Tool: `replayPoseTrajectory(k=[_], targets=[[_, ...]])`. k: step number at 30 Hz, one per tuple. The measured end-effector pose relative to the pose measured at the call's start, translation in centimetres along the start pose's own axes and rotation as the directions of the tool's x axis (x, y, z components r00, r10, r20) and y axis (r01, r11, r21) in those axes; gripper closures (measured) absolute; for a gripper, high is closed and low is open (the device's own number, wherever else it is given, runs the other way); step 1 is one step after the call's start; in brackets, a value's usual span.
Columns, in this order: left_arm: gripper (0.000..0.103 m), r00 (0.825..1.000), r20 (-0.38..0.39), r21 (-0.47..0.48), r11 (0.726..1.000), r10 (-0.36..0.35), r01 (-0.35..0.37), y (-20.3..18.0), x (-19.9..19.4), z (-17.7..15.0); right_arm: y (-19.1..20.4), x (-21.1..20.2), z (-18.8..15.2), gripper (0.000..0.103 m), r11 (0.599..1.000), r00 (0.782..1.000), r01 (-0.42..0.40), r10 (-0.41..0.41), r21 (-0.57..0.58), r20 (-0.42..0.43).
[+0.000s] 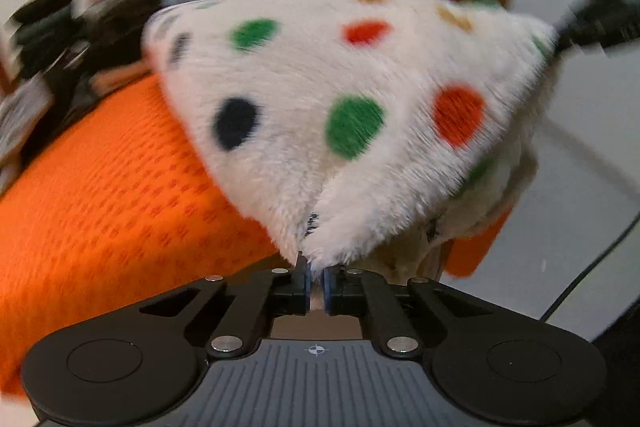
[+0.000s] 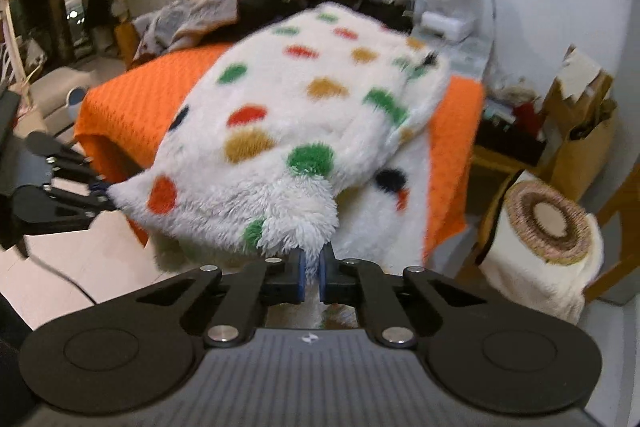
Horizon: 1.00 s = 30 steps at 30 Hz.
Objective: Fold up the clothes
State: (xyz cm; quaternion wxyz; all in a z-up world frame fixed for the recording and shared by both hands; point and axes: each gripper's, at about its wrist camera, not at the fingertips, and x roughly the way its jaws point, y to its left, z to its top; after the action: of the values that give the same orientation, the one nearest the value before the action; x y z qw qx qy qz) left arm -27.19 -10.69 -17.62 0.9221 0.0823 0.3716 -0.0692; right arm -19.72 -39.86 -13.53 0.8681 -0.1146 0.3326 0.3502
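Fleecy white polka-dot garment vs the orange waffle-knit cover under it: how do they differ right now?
The fleecy white polka-dot garment is shaggy, with green, red, mustard and dark dots; the orange waffle-knit cover is one colour with a fine woven grid. The garment is lifted and bunched, its near edge pinched by the left gripper and the right gripper; the cover lies spread flat and ungripped. The cover reaches past the garment on both sides. Both are soft textiles.

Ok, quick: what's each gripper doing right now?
Left gripper: shut on the white fluffy polka-dot garment.
Right gripper: shut on the same garment.
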Motion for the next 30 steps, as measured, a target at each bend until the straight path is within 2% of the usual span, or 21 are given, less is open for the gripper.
replayPoseTrajectory(k=[5, 9, 16, 18, 19, 20, 22, 26, 30], targets=[[0.095, 1.0, -0.008, -0.194, 0.981, -0.011, 0.009, 0.0, -3.5, 0.9, -0.2, -2.1, -0.1, 0.096, 1.0, 1.0, 0.016, -0.016, 0.014, 0.019], [0.095, 0.999, -0.024, -0.221, 0.975, -0.023, 0.017, -0.5, -3.6, 0.6, -0.6, -2.5, -1.0, 0.096, 0.999, 1.0, 0.027, -0.027, 0.042, 0.006], [0.092, 0.994, -0.056, -0.271, 0.96, -0.094, 0.076, -0.1, -2.8, -0.7, -1.3, -0.1, -3.3, 0.093, 0.996, 0.995, 0.035, -0.026, 0.086, -0.099], [0.082, 0.995, -0.044, -0.28, 0.957, -0.093, 0.077, 0.0, -3.4, -0.6, -1.7, -0.1, -3.4, 0.087, 0.992, 0.993, 0.046, -0.033, 0.117, -0.111], [0.071, 0.995, -0.036, -0.284, 0.956, -0.089, 0.075, 0.0, -3.7, -0.4, -1.8, -0.2, -3.4, 0.078, 0.99, 0.993, 0.051, -0.037, 0.128, -0.112], [0.057, 0.996, -0.028, -0.288, 0.955, -0.084, 0.073, 0.0, -4.0, -0.2, -1.9, -0.7, -3.2, 0.066, 0.99, 0.994, 0.053, -0.041, 0.129, -0.098], [0.047, 0.997, -0.009, -0.297, 0.952, -0.075, 0.069, 0.2, -4.6, 0.3, -2.0, -1.5, -2.7, 0.054, 0.99, 0.996, 0.057, -0.048, 0.129, -0.07], [0.037, 0.998, 0.032, -0.305, 0.95, -0.054, 0.061, 1.3, -5.2, 2.4, -2.0, -2.9, -0.8, 0.042, 0.993, 0.998, 0.057, -0.057, 0.106, -0.003], [0.034, 0.998, 0.055, -0.302, 0.953, -0.021, 0.037, 3.1, -4.8, 4.7, -2.1, -3.4, 1.9, 0.036, 0.993, 0.997, 0.037, -0.045, 0.108, 0.067]])
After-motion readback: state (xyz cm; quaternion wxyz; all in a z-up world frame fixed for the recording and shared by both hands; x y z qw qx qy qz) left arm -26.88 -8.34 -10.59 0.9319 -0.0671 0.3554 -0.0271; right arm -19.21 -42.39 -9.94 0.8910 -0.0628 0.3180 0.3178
